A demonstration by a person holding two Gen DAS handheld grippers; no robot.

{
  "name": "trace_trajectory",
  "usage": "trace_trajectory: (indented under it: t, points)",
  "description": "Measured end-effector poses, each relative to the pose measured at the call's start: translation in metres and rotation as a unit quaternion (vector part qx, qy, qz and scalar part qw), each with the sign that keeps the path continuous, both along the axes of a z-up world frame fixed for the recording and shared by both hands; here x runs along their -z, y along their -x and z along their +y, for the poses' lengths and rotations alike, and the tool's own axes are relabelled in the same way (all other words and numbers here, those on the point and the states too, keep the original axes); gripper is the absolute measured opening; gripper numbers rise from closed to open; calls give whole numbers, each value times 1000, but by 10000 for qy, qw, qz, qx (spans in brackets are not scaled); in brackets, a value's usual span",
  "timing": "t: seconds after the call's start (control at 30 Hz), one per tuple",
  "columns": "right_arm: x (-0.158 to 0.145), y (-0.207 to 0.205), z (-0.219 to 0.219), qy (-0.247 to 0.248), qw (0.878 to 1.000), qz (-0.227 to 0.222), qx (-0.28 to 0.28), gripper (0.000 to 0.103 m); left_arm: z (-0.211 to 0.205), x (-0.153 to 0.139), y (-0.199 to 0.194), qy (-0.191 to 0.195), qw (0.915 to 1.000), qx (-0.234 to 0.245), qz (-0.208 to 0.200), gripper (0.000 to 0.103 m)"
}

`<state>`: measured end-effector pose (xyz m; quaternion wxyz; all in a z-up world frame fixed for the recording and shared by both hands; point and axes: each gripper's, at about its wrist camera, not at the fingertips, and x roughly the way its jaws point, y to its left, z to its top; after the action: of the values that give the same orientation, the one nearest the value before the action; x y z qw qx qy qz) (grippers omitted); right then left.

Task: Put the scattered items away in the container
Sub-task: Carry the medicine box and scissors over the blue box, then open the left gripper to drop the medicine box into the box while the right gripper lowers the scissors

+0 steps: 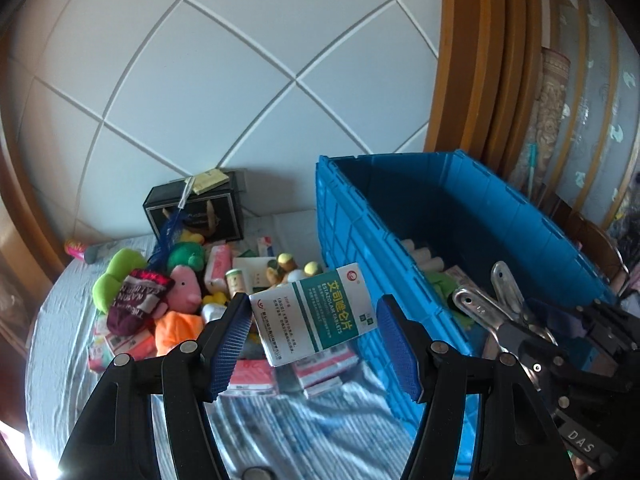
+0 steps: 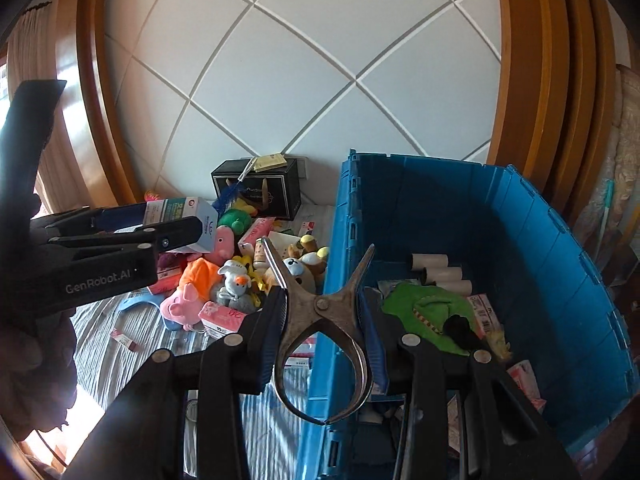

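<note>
My left gripper (image 1: 316,340) is shut on a white and teal medicine box (image 1: 316,316), held above the striped sheet just left of the blue crate (image 1: 400,208). From the right wrist view that left gripper (image 2: 176,216) shows at the left with the medicine box (image 2: 192,216) between its fingers. My right gripper (image 2: 324,320) is shut on a pair of metal scissors (image 2: 320,308), blades spread and pointing up, over the near left wall of the blue crate (image 2: 540,240). The scissors (image 1: 496,304) also show at the right edge of the left wrist view.
Plush toys (image 1: 184,284) and pink packets lie heaped on the striped sheet (image 1: 300,432) left of the crate. A black gift box (image 1: 196,212) stands against the white padded wall. Inside the crate lie a green plush (image 2: 432,312), paper rolls (image 2: 440,272) and packets.
</note>
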<state>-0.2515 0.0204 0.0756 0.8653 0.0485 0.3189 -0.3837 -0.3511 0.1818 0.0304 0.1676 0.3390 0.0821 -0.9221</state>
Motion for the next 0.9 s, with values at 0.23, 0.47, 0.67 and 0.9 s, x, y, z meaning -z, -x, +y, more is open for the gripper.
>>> trace_trajectory:
  t: [0.23,0.47,0.67,0.9]
  points:
    - [-12,40,-38,-10,9993,-23,382,37,44,-11,57,94,9992,396,51,64]
    - [-24,82,-72,-36,9962,-154,856,37,80,-11,99,112,9974,715,20,64]
    - [-29,111,-93,-93,9929,-196,1172,37,105,-12,129,165,9954,946,-53,64]
    - [-33,131,-119,-121,9894,-151,1437,37,122,-11,162,199,9939,1080,-101,64]
